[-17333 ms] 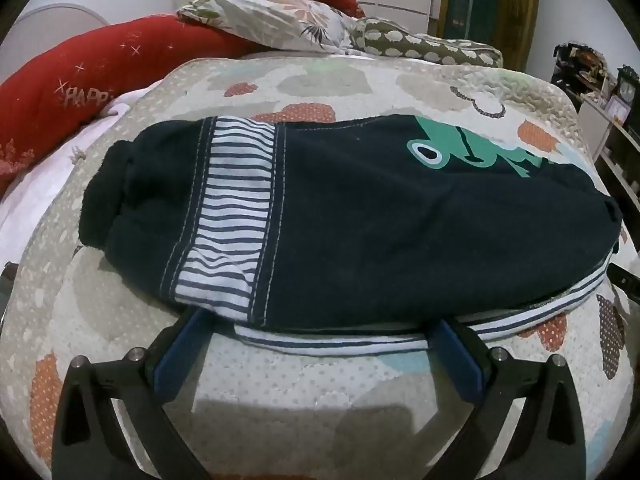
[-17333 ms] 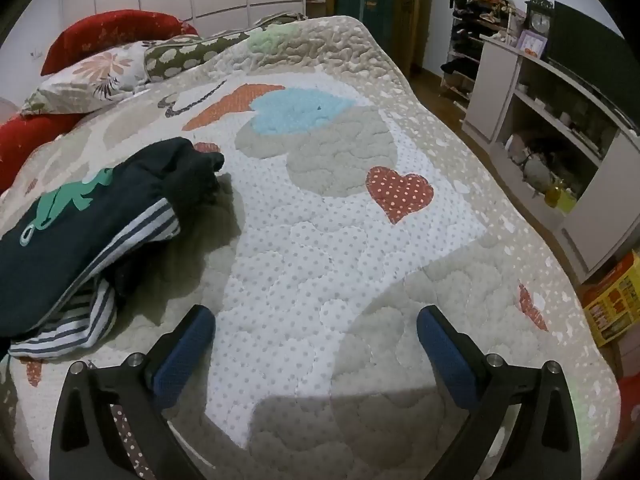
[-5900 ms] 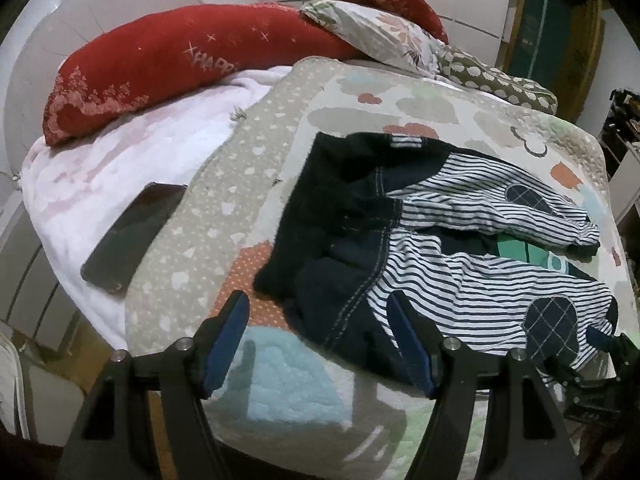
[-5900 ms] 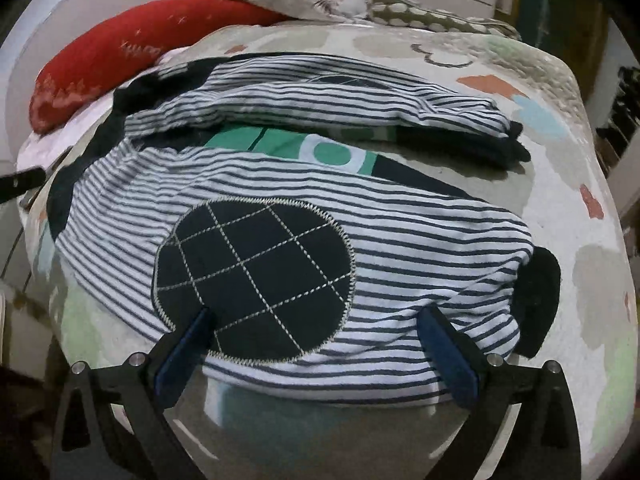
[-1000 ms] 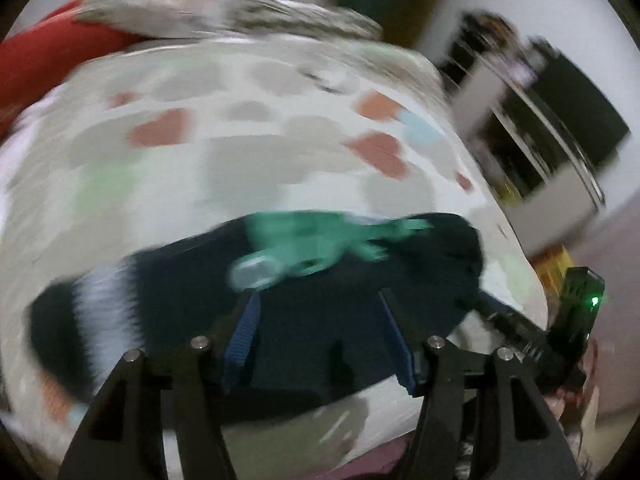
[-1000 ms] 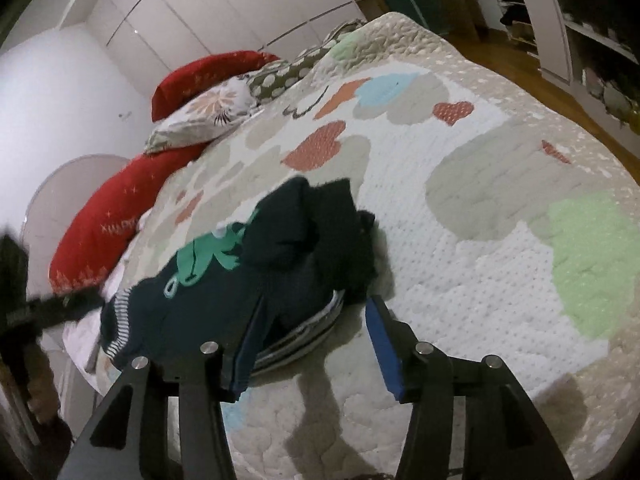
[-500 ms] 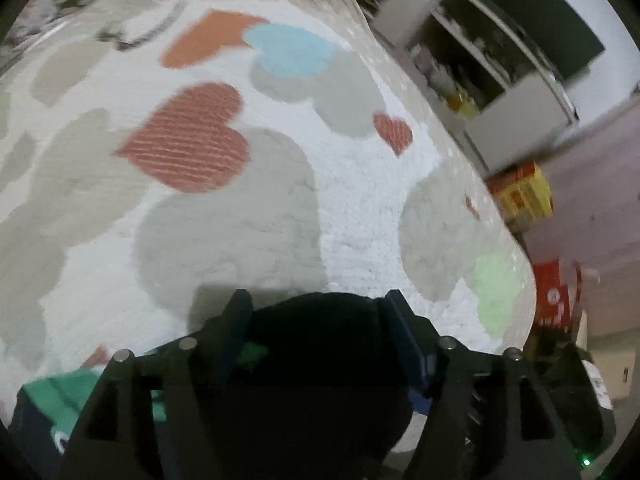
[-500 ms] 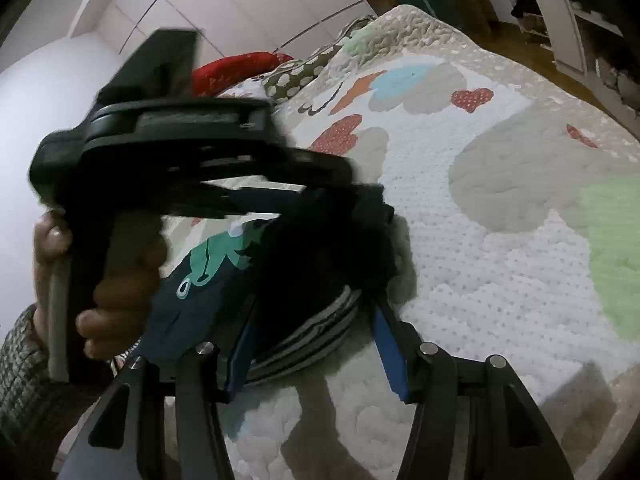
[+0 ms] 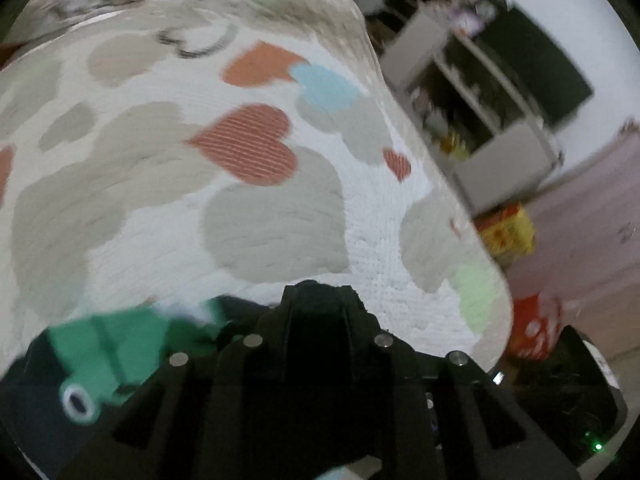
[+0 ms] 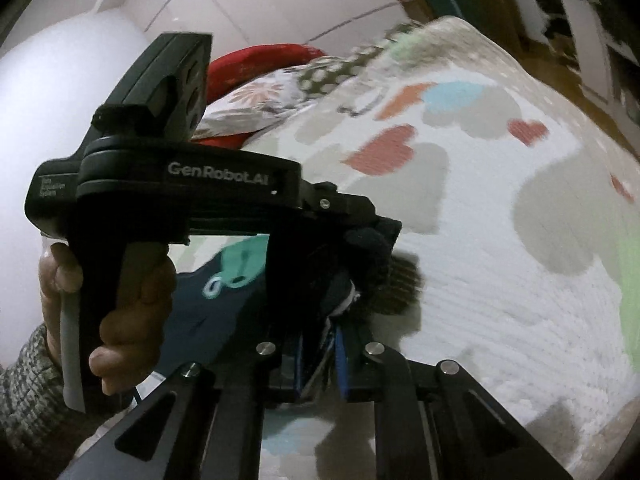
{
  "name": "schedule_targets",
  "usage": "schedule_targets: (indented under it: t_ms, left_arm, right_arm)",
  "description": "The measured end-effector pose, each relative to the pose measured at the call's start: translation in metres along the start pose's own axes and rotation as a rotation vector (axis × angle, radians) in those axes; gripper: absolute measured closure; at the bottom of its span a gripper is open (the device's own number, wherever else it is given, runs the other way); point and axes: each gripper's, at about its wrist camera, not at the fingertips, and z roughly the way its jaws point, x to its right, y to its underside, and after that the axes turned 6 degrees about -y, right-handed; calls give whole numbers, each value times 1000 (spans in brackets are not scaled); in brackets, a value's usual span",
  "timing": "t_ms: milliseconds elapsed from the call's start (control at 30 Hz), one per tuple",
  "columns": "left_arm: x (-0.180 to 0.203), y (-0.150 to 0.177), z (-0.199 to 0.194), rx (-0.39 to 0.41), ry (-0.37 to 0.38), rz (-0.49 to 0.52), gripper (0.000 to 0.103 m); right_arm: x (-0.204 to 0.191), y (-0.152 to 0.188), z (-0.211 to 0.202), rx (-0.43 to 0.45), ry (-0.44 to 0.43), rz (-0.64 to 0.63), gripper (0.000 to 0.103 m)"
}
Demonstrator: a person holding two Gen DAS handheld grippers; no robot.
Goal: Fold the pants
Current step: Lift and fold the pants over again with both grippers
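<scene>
The dark navy pants (image 9: 36, 392) with a green print and striped lining lie folded on the quilt. Their cuff end (image 10: 368, 248) bunches up where both grippers meet. A hand (image 10: 132, 280) holds my left gripper (image 10: 378, 232) in from the left; its jaws are closing and pinch the dark cuff. In the left wrist view the left gripper (image 9: 316, 294) shows its fingers drawn together over the cloth. Just below, my right gripper (image 10: 322, 360) is closing too. Its blue pads (image 10: 341, 360) press on the striped and dark layers of the pants (image 10: 224, 304).
The heart-patterned quilt (image 9: 260, 220) spreads beyond the pants to the bed's far edge. Red and floral pillows (image 10: 264, 92) lie at the head. Past the bed's right side stand a shelf unit (image 9: 500, 132) and coloured boxes (image 9: 508, 232) on the floor.
Both grippers' jaws went from wide apart around the cuff end to drawn together on it. The left gripper came down to the cuff, directly above the right one.
</scene>
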Motion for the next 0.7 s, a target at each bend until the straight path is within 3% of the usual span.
schedule_targets:
  t_ms: [300,433,500,567,633,700]
  left_arm:
    - [-96,60,-62,157,-11,-259,82]
    - [-137,89,-90,219,-33,-378,66]
    - [-148,105,-105,255,-54,-418,61]
    - [-156,122,-124,298,-76,-450,54]
    - [-162,139,-140,337,-114,-481,50]
    - [-167,156,-154,368,-170,-515,50]
  right_arm:
    - [-83,8,44,-111,-15,-244,90]
    - [-116,26,76,-194,-23,-355,88]
    - [-132,41,91,-237,-7,-428,80]
    - [-141,51,98,-263,-11,-466,58]
    - [-151,57,96,-272,-31,-487,51]
    - [-159,58,87,-276,-56,-497,51]
